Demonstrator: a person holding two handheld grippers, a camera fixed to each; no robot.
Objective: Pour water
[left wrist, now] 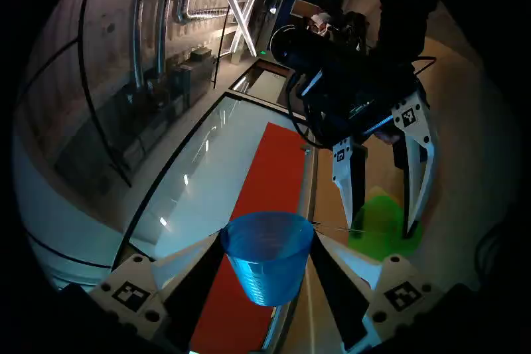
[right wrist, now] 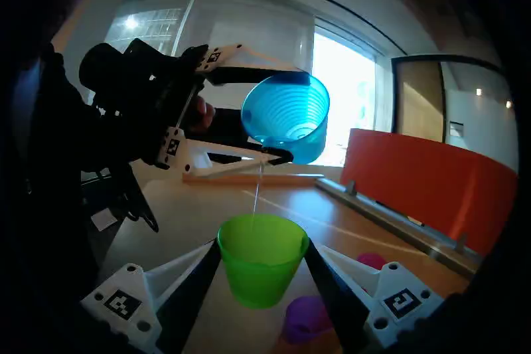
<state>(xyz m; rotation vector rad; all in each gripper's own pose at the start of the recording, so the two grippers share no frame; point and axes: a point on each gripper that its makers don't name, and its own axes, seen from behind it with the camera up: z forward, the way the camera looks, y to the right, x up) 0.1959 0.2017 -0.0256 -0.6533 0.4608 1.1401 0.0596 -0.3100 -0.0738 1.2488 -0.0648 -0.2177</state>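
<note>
Step in hand: the pour itself, mid-stream.

- Left gripper [left wrist: 267, 242]: jaws pinching the blue cup [left wrist: 269, 267] by its sides, just under the rim. In the right gripper view this cup hangs tipped over, mouth turned down toward the camera.
- Right gripper [right wrist: 262, 251]: jaws clamped on the green cup [right wrist: 262, 271], upright and held above the wooden table [right wrist: 192, 221].
- Blue cup sits at 12 to 1 o'clock of the green one, well apart vertically. A thin water stream [right wrist: 255, 194] drops from its low lip and enters the green cup near its back rim.
- Water level in either cup: cannot tell.
- A purple cup [right wrist: 306, 317] lies at 5 o'clock of the green cup, a pink cup [right wrist: 372, 261] at 3 to 4 o'clock. An orange panel [right wrist: 431, 181] stands at 3 o'clock.

Next move, as I judge it: hold the green cup level under the stream. Deepen the blue cup's tilt slowly as flow thins, then right it once emptied. The stream lands off-centre, so a small drift could spill.
</note>
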